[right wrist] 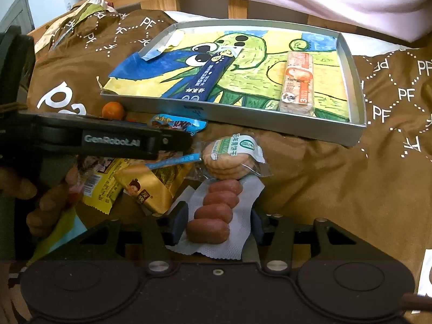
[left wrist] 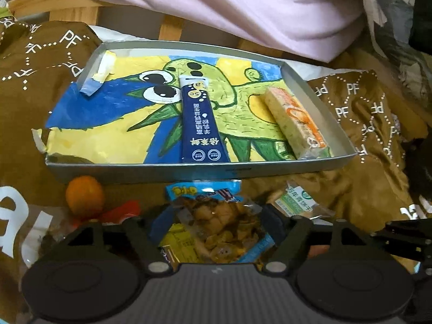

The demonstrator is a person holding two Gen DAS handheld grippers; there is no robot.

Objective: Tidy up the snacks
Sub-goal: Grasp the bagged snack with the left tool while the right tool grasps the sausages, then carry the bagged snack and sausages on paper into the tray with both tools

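A shallow grey tray [left wrist: 243, 171] lined with a dinosaur drawing holds a navy stick packet [left wrist: 201, 118] and a rice bar [left wrist: 295, 118]. My left gripper [left wrist: 214, 224] is just in front of the tray. It is shut on a blue snack packet [left wrist: 216, 216] with brown pieces inside, which fills the gap between the pads. In the right wrist view my right gripper [right wrist: 218, 224] is shut on a white-wrapped strip of sausages [right wrist: 216, 210], its pads against the wrapper's edges. A round biscuit pack [right wrist: 232, 156] lies just beyond the sausages.
A small orange [left wrist: 85, 195] sits by the tray's near left corner. Gold [right wrist: 145, 189] and yellow [right wrist: 102, 186] packets are piled to the left, under the left gripper's finger [right wrist: 121, 141] and a hand [right wrist: 46, 205]. Everything rests on a brown printed cloth [right wrist: 324, 178], with pink bedding [left wrist: 243, 8] behind.
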